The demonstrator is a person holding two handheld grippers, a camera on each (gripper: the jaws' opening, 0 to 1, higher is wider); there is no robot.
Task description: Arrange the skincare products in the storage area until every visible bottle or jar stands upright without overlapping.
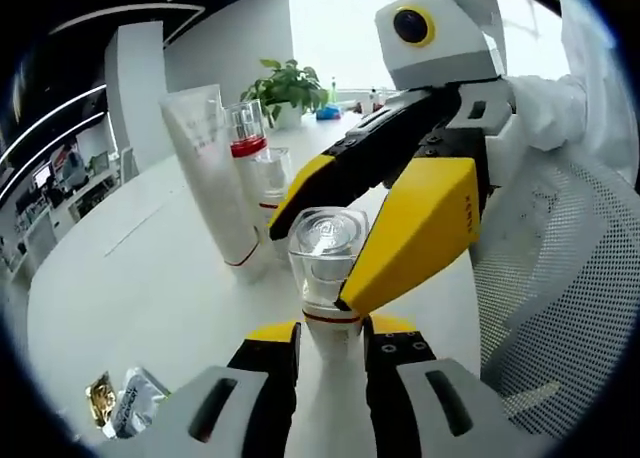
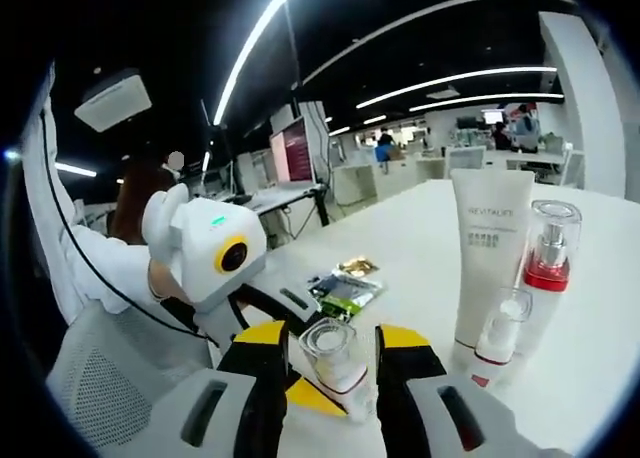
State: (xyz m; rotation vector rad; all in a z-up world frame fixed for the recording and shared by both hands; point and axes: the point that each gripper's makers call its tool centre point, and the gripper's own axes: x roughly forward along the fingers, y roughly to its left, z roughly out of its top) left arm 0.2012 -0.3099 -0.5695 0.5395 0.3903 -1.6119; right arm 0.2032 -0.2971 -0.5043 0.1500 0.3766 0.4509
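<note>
In the left gripper view, the left gripper (image 1: pixel 331 350) rises from the bottom centre, its two yellow-tipped jaws on either side of the red-banded base of a clear bottle (image 1: pixel 326 263), which stands upright on the white table (image 1: pixel 150 278). The jaws look pressed against the bottle's lower part. The right gripper (image 1: pixel 335 248) comes in from the upper right, and its jaws close on the same bottle higher up, one yellow jaw in front of the bottle's right side, the other behind its left shoulder.

Lower left, near the frame edge, lie small sachets (image 1: pixel 122 403). Behind the bottle, left of centre, stands a white tube (image 1: pixel 212 173) upright on its cap, and just beside it on the right a pump bottle (image 1: pixel 247 133) with a red collar, with a smaller clear bottle (image 1: pixel 272 178) in front of that. A potted plant (image 1: pixel 288 88) sits farther back at top centre. A mesh chair (image 1: pixel 560 308) fills the right.

In the right gripper view, the right gripper (image 2: pixel 330 363) holds the clear bottle (image 2: pixel 333 363) at bottom centre, with the left gripper (image 2: pixel 285 378) reaching in from the left. The sachets (image 2: pixel 345 290) lie beyond. At right stand the tube (image 2: pixel 490 258), the pump bottle (image 2: pixel 549 248) and the small bottle (image 2: pixel 497 333), close together and upright. Desks and monitors (image 2: pixel 290 153) lie far behind.
</note>
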